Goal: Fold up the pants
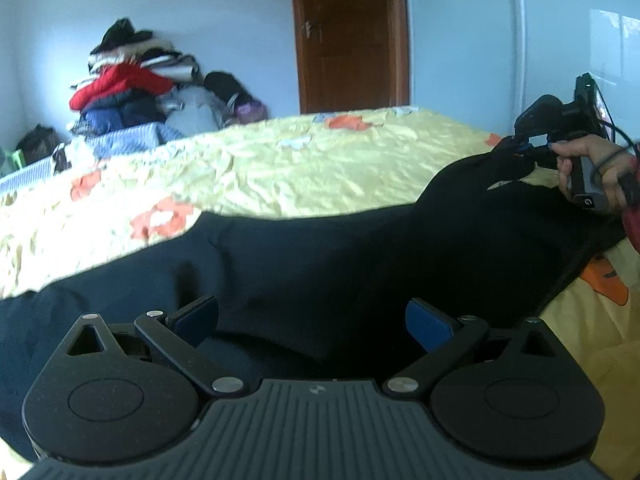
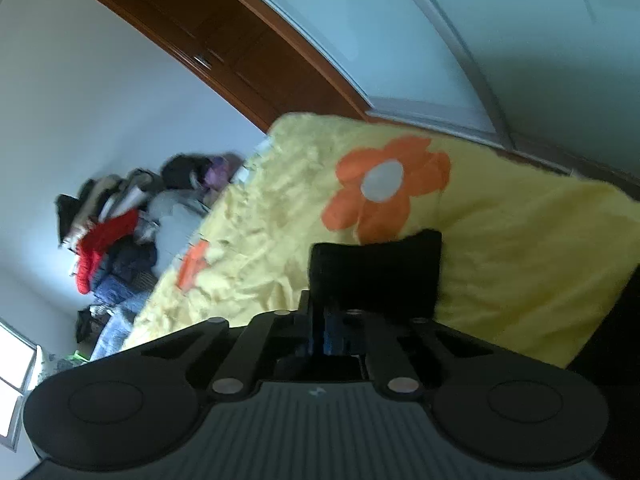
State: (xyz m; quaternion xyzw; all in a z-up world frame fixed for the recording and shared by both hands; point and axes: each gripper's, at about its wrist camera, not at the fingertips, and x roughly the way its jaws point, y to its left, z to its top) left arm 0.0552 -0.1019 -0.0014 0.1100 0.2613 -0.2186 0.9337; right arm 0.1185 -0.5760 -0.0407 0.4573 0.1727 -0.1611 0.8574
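Dark navy pants (image 1: 320, 264) lie spread across a yellow flowered bedspread (image 1: 280, 168). My left gripper (image 1: 312, 320) hovers low over the pants, open, its blue pads wide apart with only flat cloth beneath them. In the left wrist view, my right gripper (image 1: 520, 148) is at the far right, held by a hand (image 1: 588, 168), pinching a raised edge of the pants. The right wrist view shows the right gripper (image 2: 326, 336) shut on a fold of the dark cloth (image 2: 376, 276), which stands up past the fingertips.
A pile of clothes (image 1: 132, 92) sits beyond the bed's far left side against a white wall. A brown wooden door (image 1: 348, 36) stands behind the bed. A white wardrobe (image 1: 560, 40) is at the right. The bedspread's far half (image 2: 500, 248) is bare.
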